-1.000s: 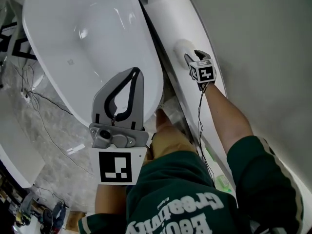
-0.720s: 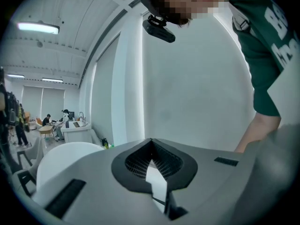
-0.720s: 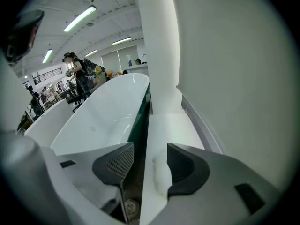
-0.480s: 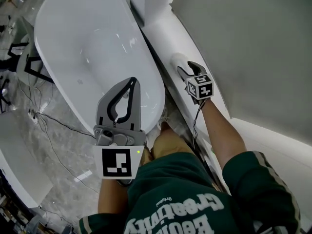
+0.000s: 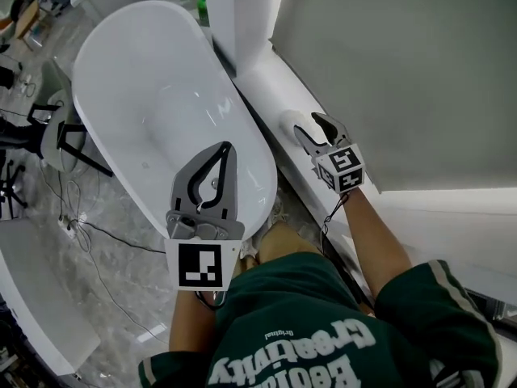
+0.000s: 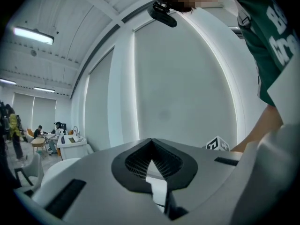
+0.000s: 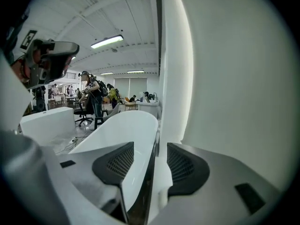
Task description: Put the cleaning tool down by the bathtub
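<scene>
The right claw (image 5: 315,129) has drawn back along the ledge (image 5: 262,67) from where it sat over the cleaning tool (image 5: 292,122) a second ago. Its jaws now stand apart with nothing between them. The tool lies on the ledge just ahead of the fingertips, seemingly clear of them. I judge it released and set down beside the bathtub (image 5: 121,47), which lies to this claw's left. The tool is a small white rounded lump, soft-looking, too small to tell its make. The tub is a smooth, glossy white oval. The left claw (image 5: 228,147), jaws closed tip to tip on nothing, hangs over the tub's near end.
</scene>
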`<state>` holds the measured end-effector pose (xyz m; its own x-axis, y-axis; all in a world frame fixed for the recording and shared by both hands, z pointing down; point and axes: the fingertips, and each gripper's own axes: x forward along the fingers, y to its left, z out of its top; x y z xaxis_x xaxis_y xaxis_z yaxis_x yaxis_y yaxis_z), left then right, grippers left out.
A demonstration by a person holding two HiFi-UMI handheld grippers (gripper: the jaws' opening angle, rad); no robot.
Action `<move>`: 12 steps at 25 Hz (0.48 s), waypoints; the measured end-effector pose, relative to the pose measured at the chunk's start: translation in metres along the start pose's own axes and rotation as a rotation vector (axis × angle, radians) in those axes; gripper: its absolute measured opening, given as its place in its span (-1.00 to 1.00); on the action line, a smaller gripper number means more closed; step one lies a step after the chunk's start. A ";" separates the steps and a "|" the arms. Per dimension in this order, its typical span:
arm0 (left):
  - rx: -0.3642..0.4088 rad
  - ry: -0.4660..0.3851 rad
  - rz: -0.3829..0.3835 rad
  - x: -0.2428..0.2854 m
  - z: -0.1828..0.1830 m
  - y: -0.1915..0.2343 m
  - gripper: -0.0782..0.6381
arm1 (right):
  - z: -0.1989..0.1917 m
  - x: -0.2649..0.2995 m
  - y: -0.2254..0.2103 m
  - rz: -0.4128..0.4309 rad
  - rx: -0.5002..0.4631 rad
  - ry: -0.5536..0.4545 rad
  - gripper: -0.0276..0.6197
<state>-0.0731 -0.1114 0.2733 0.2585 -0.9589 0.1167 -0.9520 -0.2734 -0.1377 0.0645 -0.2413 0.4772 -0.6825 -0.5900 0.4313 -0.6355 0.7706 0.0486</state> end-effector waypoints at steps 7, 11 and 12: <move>0.014 -0.064 -0.021 -0.029 0.025 0.000 -0.77 | 0.084 -0.067 0.016 -0.074 -0.027 -0.202 -0.27; 0.006 -0.080 -0.013 -0.036 0.035 0.008 -0.77 | 0.136 -0.102 0.035 -0.086 0.012 -0.342 -0.27; 0.002 -0.088 -0.012 -0.038 0.038 0.009 -0.77 | 0.149 -0.112 0.041 -0.088 0.003 -0.373 -0.27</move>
<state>-0.0858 -0.0802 0.2297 0.2838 -0.9584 0.0312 -0.9483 -0.2853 -0.1387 0.0611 -0.1800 0.2972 -0.7094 -0.7015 0.0679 -0.6983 0.7126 0.0675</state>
